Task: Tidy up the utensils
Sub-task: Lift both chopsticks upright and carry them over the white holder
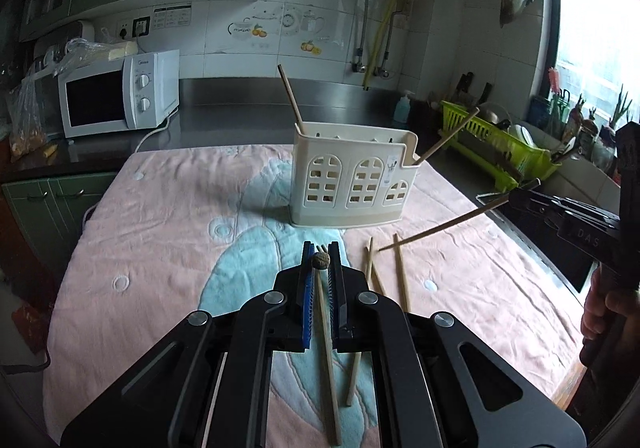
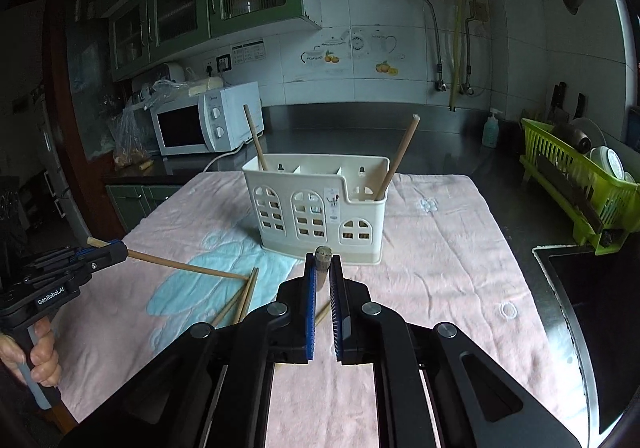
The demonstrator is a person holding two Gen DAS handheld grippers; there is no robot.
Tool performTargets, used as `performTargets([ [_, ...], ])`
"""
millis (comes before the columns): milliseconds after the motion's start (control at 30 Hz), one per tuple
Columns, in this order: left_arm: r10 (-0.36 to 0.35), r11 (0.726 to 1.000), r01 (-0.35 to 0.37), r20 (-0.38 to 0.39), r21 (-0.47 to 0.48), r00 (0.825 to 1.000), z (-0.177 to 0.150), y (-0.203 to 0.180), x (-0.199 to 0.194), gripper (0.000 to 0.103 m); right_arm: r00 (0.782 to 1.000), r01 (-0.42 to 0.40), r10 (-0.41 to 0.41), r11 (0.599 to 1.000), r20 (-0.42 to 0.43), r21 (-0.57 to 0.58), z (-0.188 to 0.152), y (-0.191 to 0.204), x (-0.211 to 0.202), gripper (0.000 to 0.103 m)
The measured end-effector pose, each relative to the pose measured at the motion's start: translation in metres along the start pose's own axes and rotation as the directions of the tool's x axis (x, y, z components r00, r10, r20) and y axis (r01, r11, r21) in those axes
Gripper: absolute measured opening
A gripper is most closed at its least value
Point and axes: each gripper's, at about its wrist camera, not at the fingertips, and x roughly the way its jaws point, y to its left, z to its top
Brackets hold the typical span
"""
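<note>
A cream utensil holder stands on the pink towel. One chopstick leans in its left end, another in its right. My left gripper is shut on a wooden chopstick, tip down near the towel. My right gripper is shut on another chopstick, held over the towel. Several loose chopsticks lie on the towel.
A white microwave stands on the dark counter at back left. A green dish rack stands at the right by a sink. A soap bottle stands at the back.
</note>
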Motion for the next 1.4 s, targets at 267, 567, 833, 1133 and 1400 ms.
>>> performTargets([
  [267,0.006,1.000,-0.006,0.018,0.019,1.000,0.052,0.004,0.008,0.005,0.999,-0.039,0.038,0.998,-0.011,-0.044,0.069,-0.017,-0.007,0.006],
  [567,-0.005,0.999,0.001,0.090,0.041,0.996,0.115,-0.004,0.006,0.005,0.999,-0.044,0.046,0.993,0.019,-0.106,0.138,-0.024,-0.014,0.006],
  [833,-0.018,0.999,0.008,0.230,0.045,0.973,0.192,-0.011,0.000,0.005,0.998,-0.019,0.027,0.992,0.057,-0.126,0.184,-0.026,-0.007,0.006],
  [1133,0.015,1.000,-0.019,0.258,0.015,0.966,0.228,-0.009,0.042,0.005,1.000,0.014,-0.014,0.991,0.006,-0.131,0.194,-0.032,0.036,0.007],
  [1400,0.020,1.000,-0.017,0.159,-0.023,0.987,0.225,0.001,0.088,0.006,0.998,0.005,-0.012,0.993,-0.062,-0.114,0.179,-0.041,0.072,0.007],
])
